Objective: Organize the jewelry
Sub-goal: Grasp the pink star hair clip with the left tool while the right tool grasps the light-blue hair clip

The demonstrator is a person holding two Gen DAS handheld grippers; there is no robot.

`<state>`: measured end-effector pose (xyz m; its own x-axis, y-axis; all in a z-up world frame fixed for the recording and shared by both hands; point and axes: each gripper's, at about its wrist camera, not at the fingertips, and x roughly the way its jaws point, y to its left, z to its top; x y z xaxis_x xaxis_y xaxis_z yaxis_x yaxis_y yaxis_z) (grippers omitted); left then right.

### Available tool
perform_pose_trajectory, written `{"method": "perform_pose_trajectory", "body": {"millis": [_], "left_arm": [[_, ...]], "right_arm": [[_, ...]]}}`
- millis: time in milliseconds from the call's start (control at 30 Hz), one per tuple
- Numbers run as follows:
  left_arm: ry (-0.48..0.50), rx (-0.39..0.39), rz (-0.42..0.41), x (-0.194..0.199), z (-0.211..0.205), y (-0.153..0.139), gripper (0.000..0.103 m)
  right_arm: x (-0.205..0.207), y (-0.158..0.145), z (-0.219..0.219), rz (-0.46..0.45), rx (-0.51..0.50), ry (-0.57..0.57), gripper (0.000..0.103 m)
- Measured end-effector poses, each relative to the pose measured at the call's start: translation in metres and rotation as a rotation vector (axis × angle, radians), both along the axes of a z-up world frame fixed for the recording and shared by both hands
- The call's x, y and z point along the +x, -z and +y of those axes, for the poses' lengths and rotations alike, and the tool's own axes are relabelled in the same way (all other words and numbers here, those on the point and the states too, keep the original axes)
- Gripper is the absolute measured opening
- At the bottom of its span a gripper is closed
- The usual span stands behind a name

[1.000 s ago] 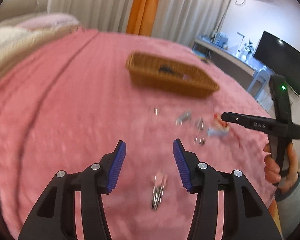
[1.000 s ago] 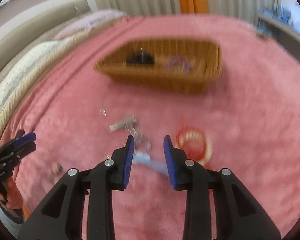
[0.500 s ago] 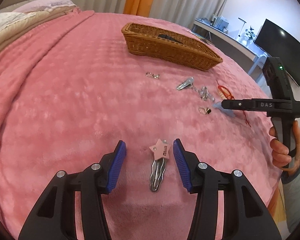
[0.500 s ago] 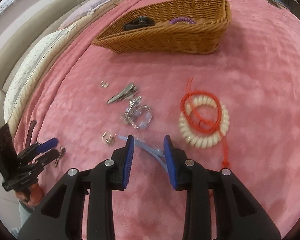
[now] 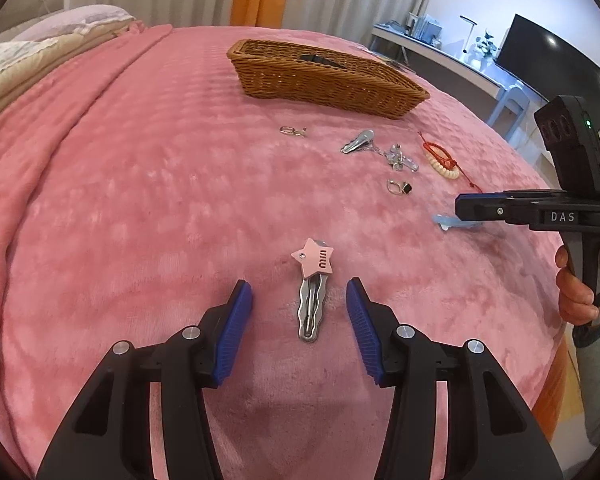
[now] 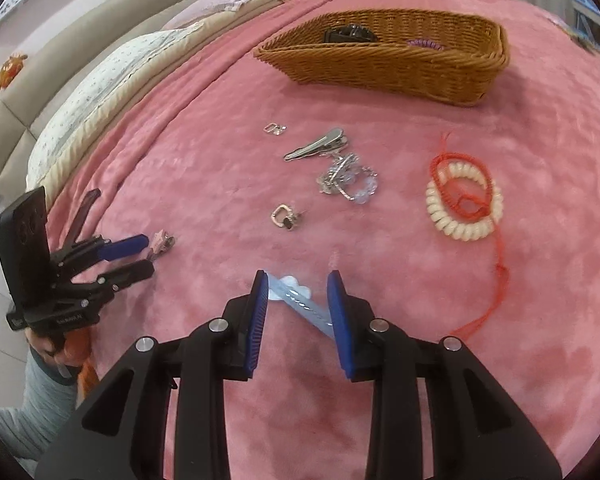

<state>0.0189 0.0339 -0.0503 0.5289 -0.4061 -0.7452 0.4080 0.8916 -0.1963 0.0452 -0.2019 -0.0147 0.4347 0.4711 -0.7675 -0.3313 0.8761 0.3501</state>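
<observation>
A silver hair clip with a pink star [image 5: 313,280] lies on the pink blanket between the blue pads of my left gripper [image 5: 300,300], which is open and touches nothing. My right gripper [image 6: 298,296] is open around a pale blue clip [image 6: 294,295] that lies slantwise on the blanket between its fingers. In the left wrist view the right gripper [image 5: 466,208] hovers over that blue clip [image 5: 444,222]. The right wrist view shows the left gripper [image 6: 148,254] beside the star clip [image 6: 162,240]. A wicker basket [image 5: 324,80] [image 6: 380,68] stands farther back.
Loose pieces lie between the grippers and the basket: a silver clip [image 6: 316,144], a crystal chain piece [image 6: 348,180], two small earrings [image 6: 280,216] [image 6: 274,128], and a cream spiral band with red cord [image 6: 464,200]. Pillows [image 6: 100,92] line the left; a desk and screen [image 5: 556,52] stand beyond the bed.
Both grippers have sunk toward the blanket. The star clip now sits farther up between the left pads, and the right gripper has come forward over the blue clip. Neither jaw width has changed.
</observation>
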Motion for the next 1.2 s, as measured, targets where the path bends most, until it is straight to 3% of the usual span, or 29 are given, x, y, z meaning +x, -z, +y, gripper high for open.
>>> {"method": "perform_pose_trajectory", "body": {"millis": [167, 233, 267, 400, 567, 700, 800, 833, 967, 1067, 1200], "left_arm": [[-0.003, 0.013, 0.003, 0.002, -0.004, 0.000, 0.048], [-0.006, 0.031, 0.002, 0.004, -0.007, 0.001, 0.048], [-0.008, 0.052, -0.002, 0.004, -0.010, 0.001, 0.048], [-0.016, 0.109, -0.033, 0.001, -0.018, 0.003, 0.040], [-0.020, 0.080, -0.027, 0.002, -0.014, 0.003, 0.040], [-0.019, 0.072, -0.029, 0.002, -0.013, 0.003, 0.040], [-0.021, 0.074, -0.034, 0.001, -0.014, 0.004, 0.040], [-0.021, 0.075, -0.035, 0.001, -0.014, 0.004, 0.040], [-0.026, 0.075, -0.034, 0.000, -0.014, 0.004, 0.040], [-0.035, 0.067, -0.033, -0.003, -0.014, 0.003, 0.040], [-0.057, 0.057, -0.032, -0.006, -0.015, 0.004, 0.038]], "right_arm": [[-0.006, 0.000, 0.003, -0.045, -0.043, -0.054, 0.030], [-0.006, -0.002, 0.003, -0.073, -0.072, -0.063, 0.049], [-0.007, -0.003, 0.002, -0.089, -0.081, -0.069, 0.051], [-0.011, -0.008, 0.002, -0.128, -0.105, -0.115, 0.051], [-0.001, 0.006, -0.001, -0.024, -0.063, -0.174, 0.051], [-0.012, 0.007, 0.008, -0.040, -0.099, -0.198, 0.050], [-0.028, 0.004, 0.024, -0.062, -0.120, -0.244, 0.036], [-0.031, 0.004, 0.030, -0.071, -0.137, -0.242, 0.036], [-0.035, 0.009, 0.045, -0.085, -0.234, -0.141, 0.032], [-0.039, 0.011, 0.043, -0.084, -0.200, 0.023, 0.027], [-0.054, 0.016, 0.052, -0.132, -0.249, 0.162, 0.026]]}}
